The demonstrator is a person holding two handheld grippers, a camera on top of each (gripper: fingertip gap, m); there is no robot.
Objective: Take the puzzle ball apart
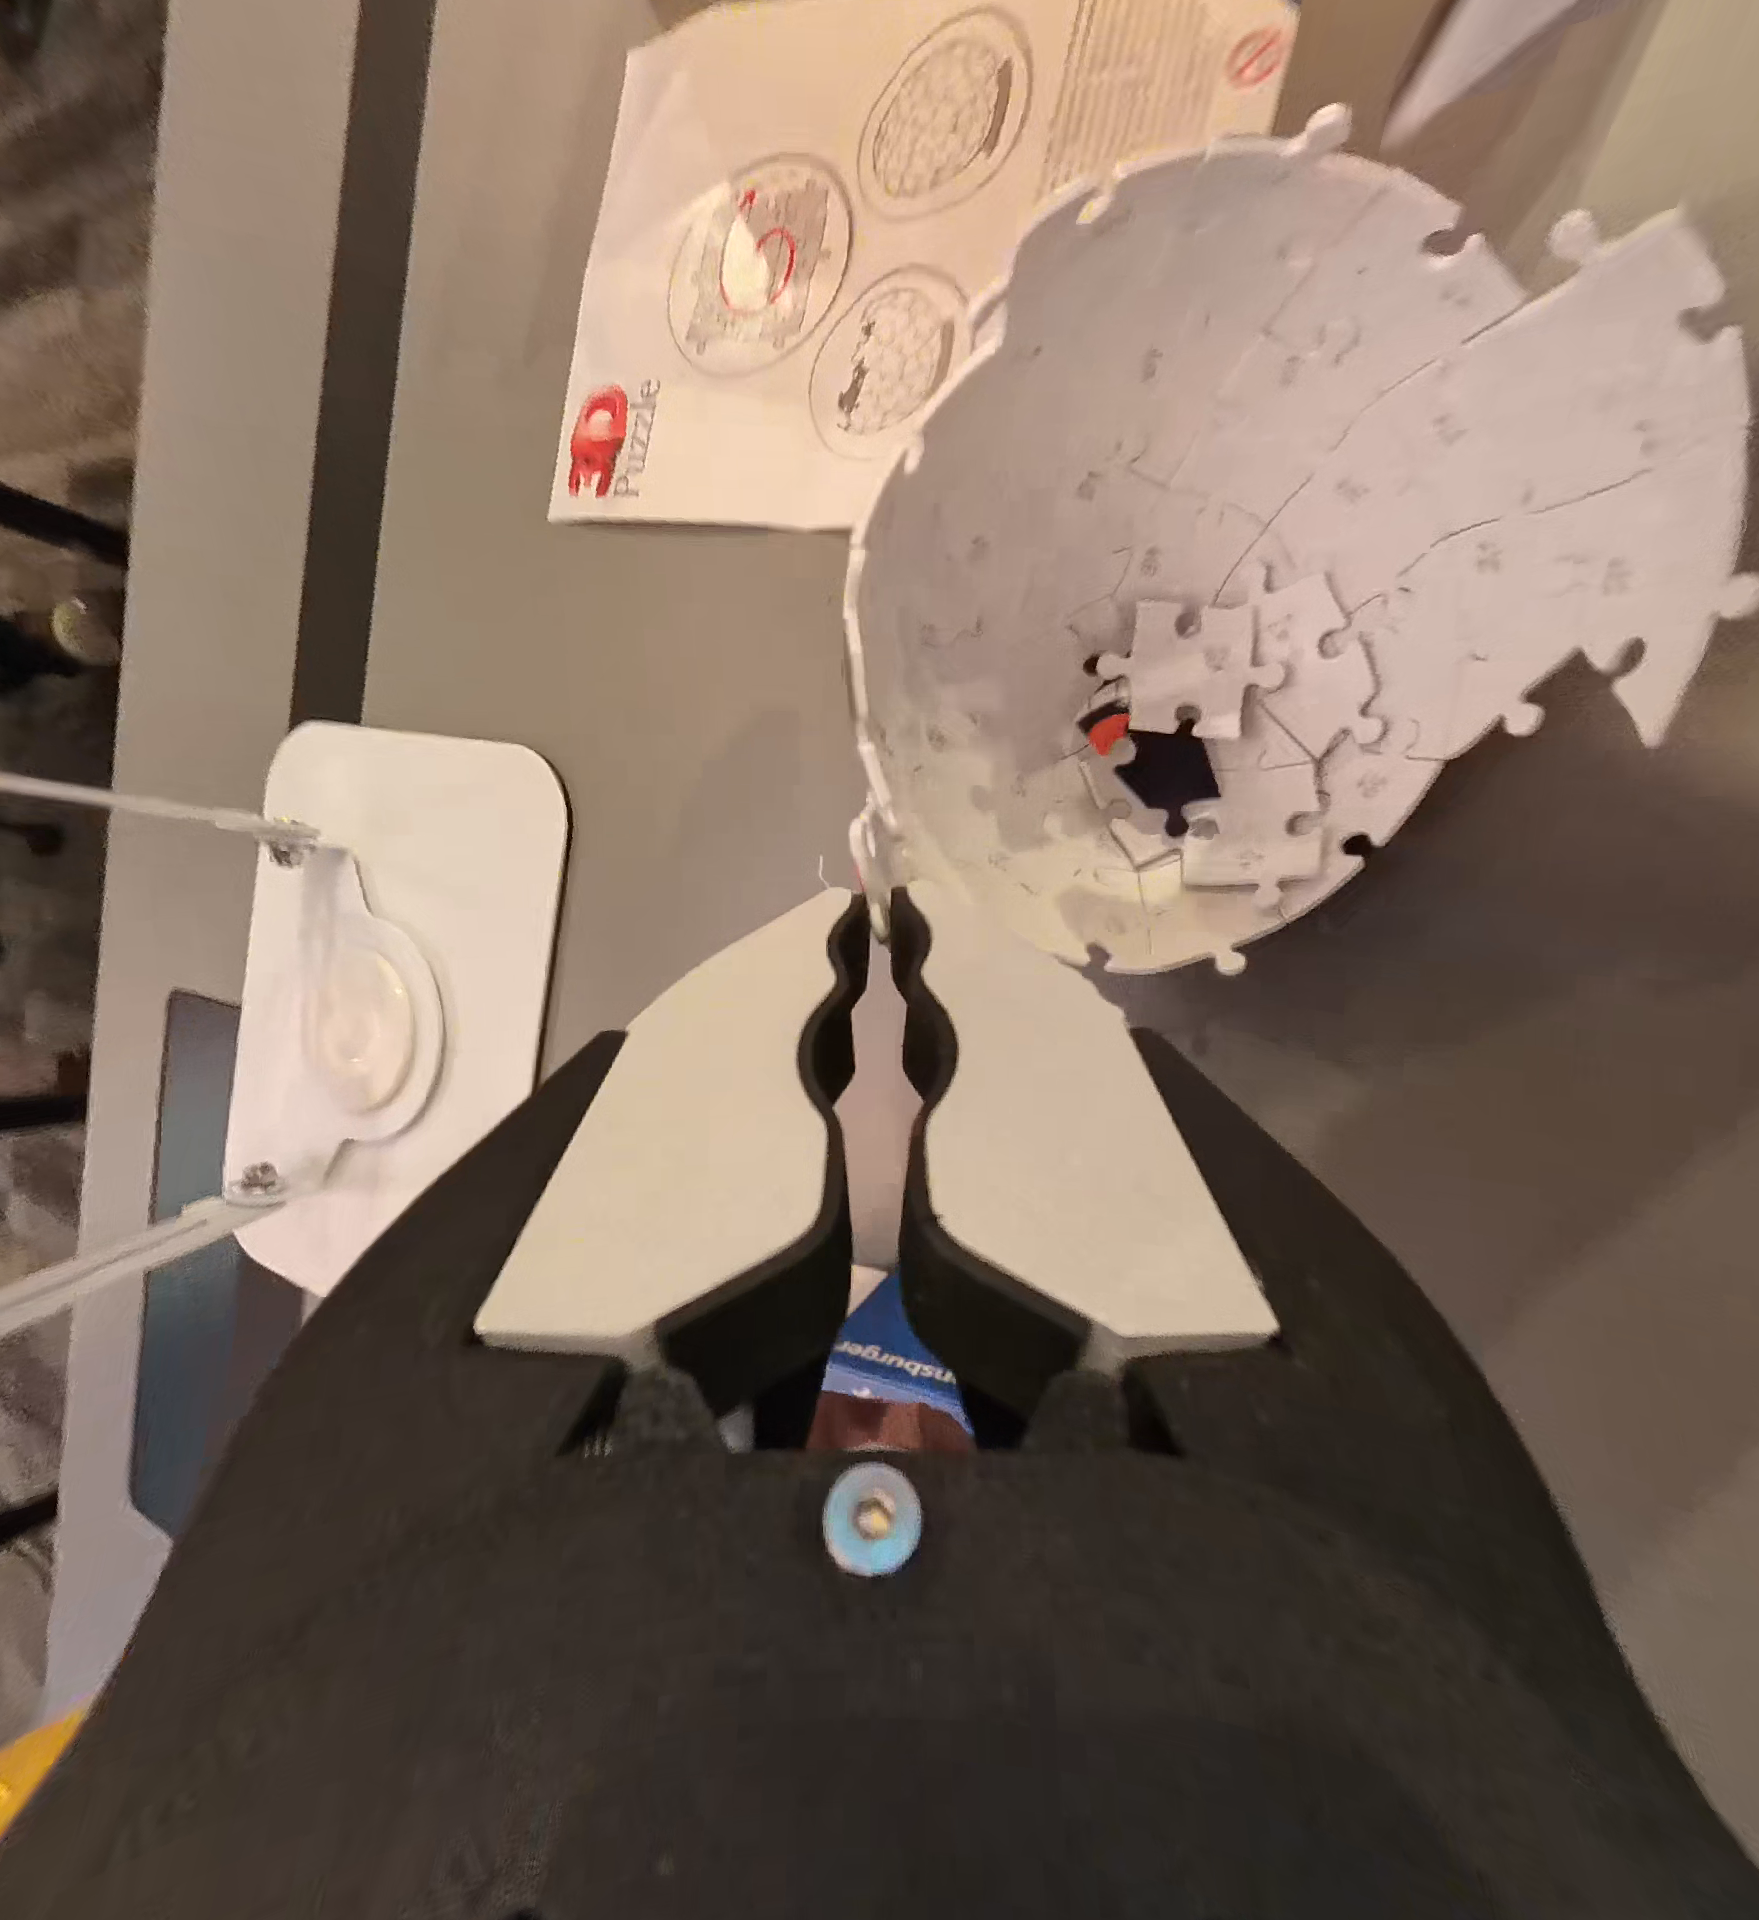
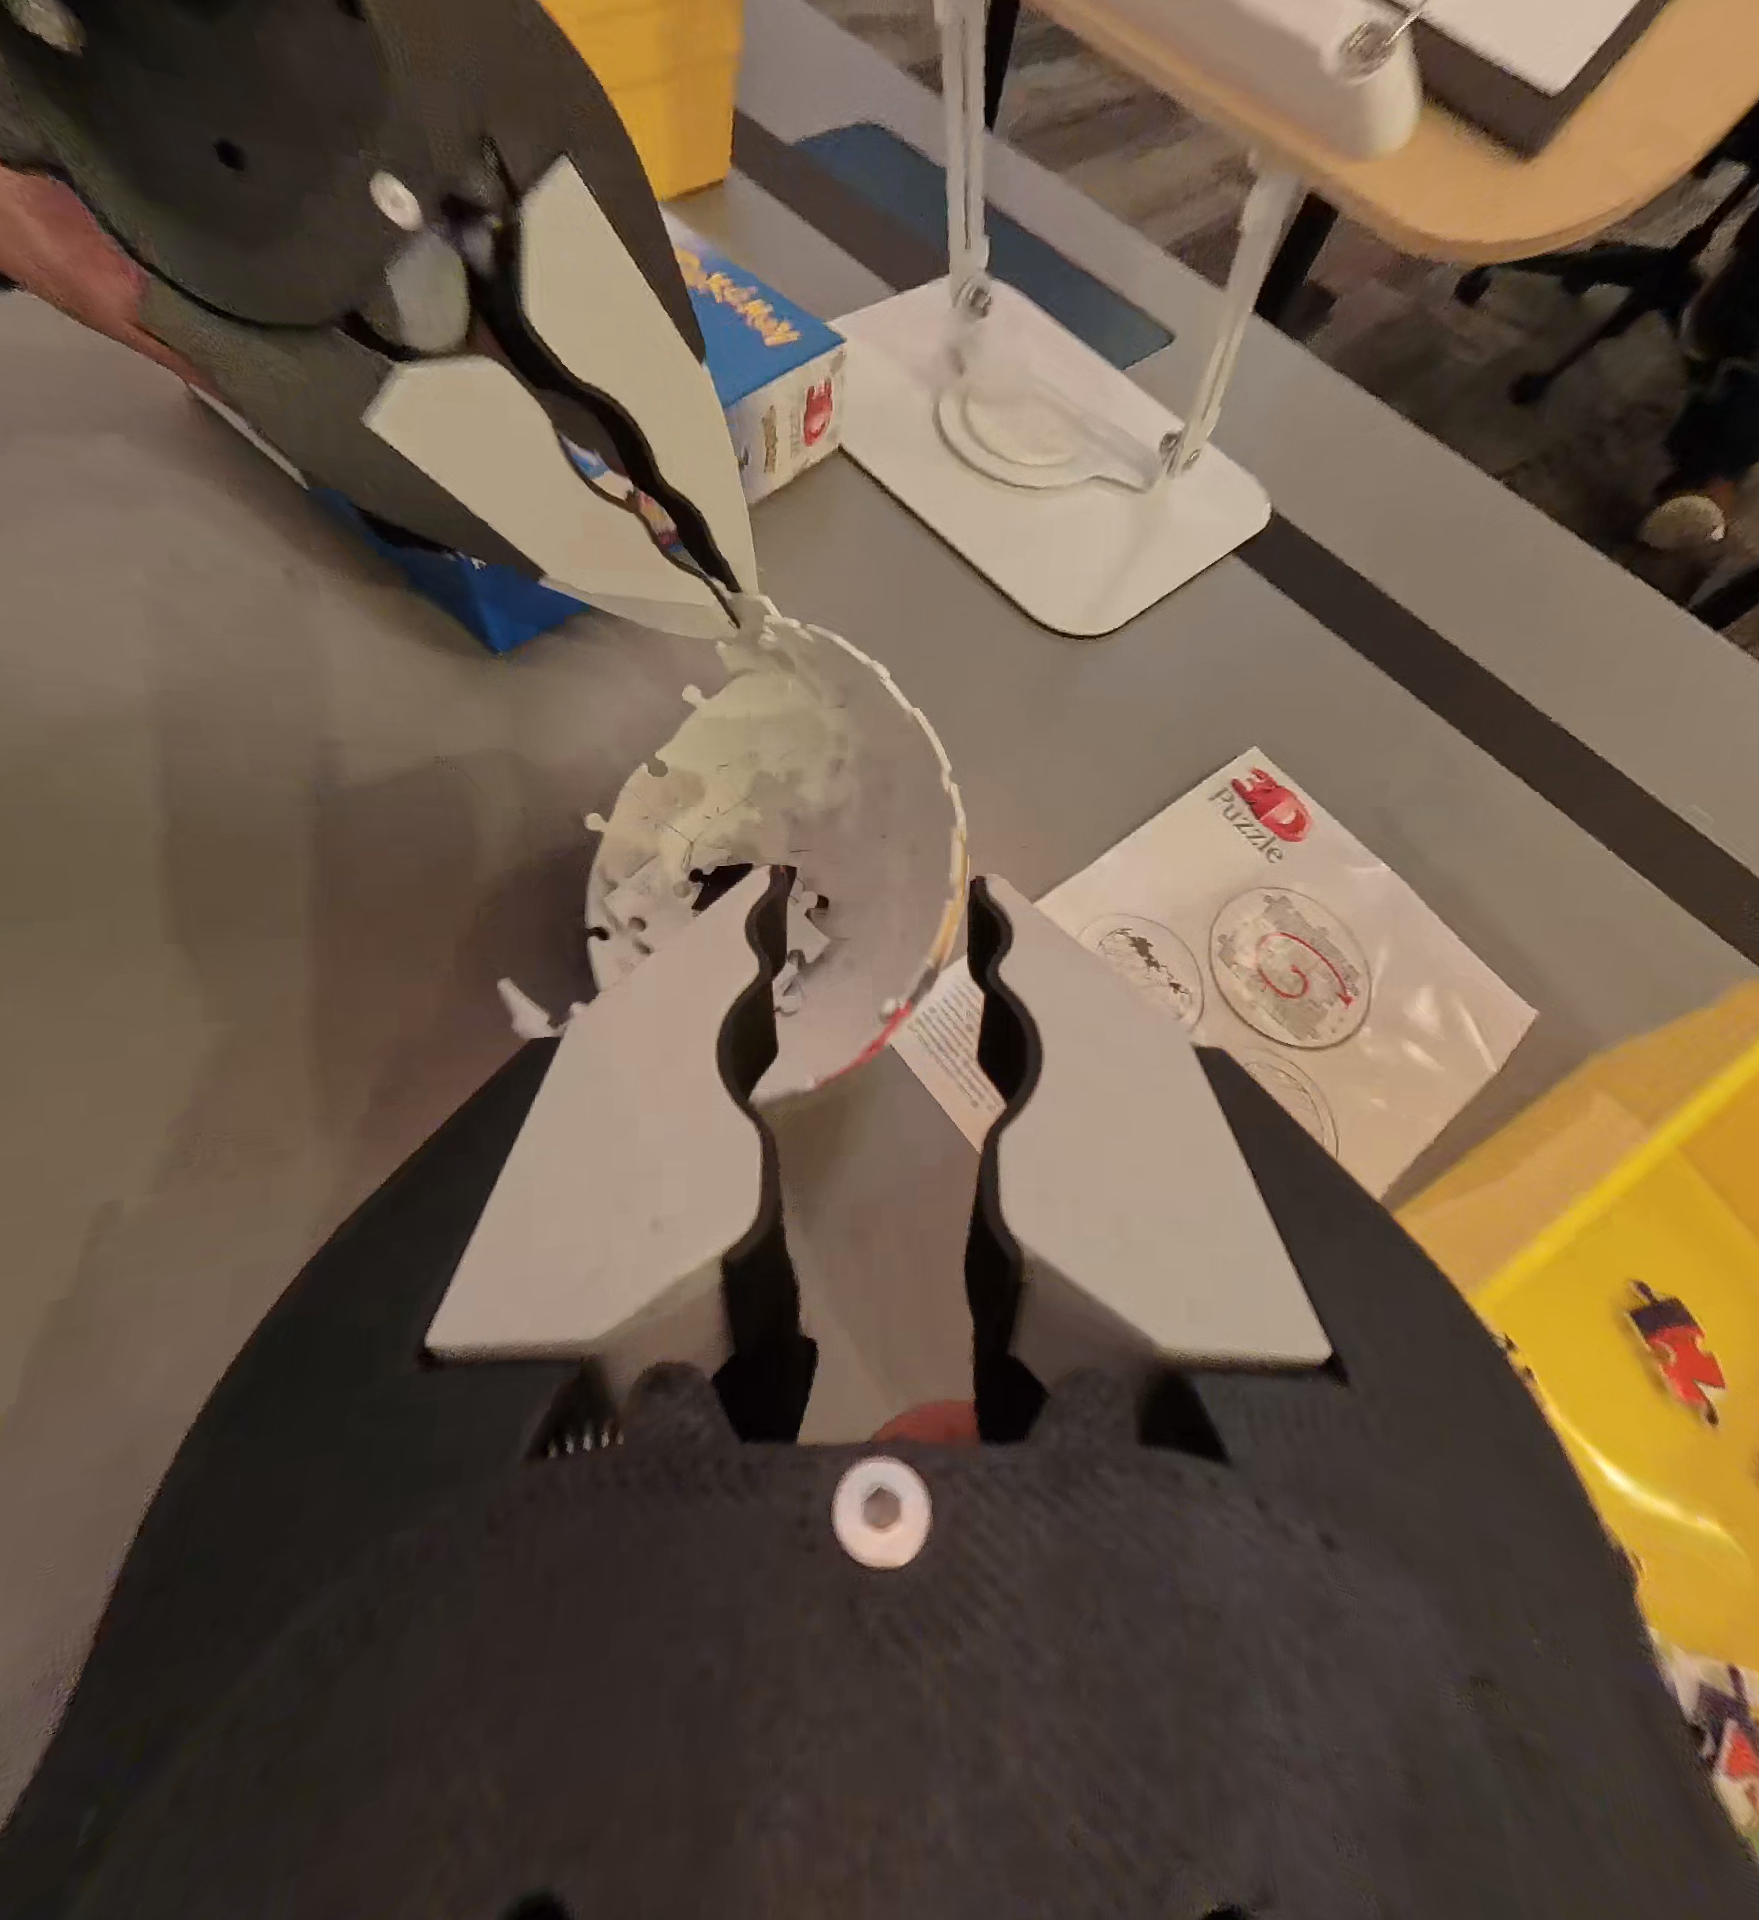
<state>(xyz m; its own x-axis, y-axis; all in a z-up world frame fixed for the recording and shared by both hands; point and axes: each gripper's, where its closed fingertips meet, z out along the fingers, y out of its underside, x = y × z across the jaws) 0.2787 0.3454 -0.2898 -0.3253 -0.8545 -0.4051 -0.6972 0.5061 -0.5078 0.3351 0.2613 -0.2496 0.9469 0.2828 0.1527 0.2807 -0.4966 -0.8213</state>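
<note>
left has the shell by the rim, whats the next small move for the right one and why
Probably close the right gripper on the puzzle ball shell's near rim and peel a piece away. Its jaws stand open around that edge, while the left gripper pinches the far rim and holds the shell off the table.

Each hand-held gripper (image 2: 870, 914): black body, 2 grey fingers (image 2: 626, 1132), wavy black pads.

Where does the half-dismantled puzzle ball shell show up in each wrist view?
Left wrist view: puzzle ball shell fills the upper right, its rim pinched by the left tongs.
Right wrist view: shell at centre, just beyond the open right tongs.
Shared landmark: instruction sheet.
</note>
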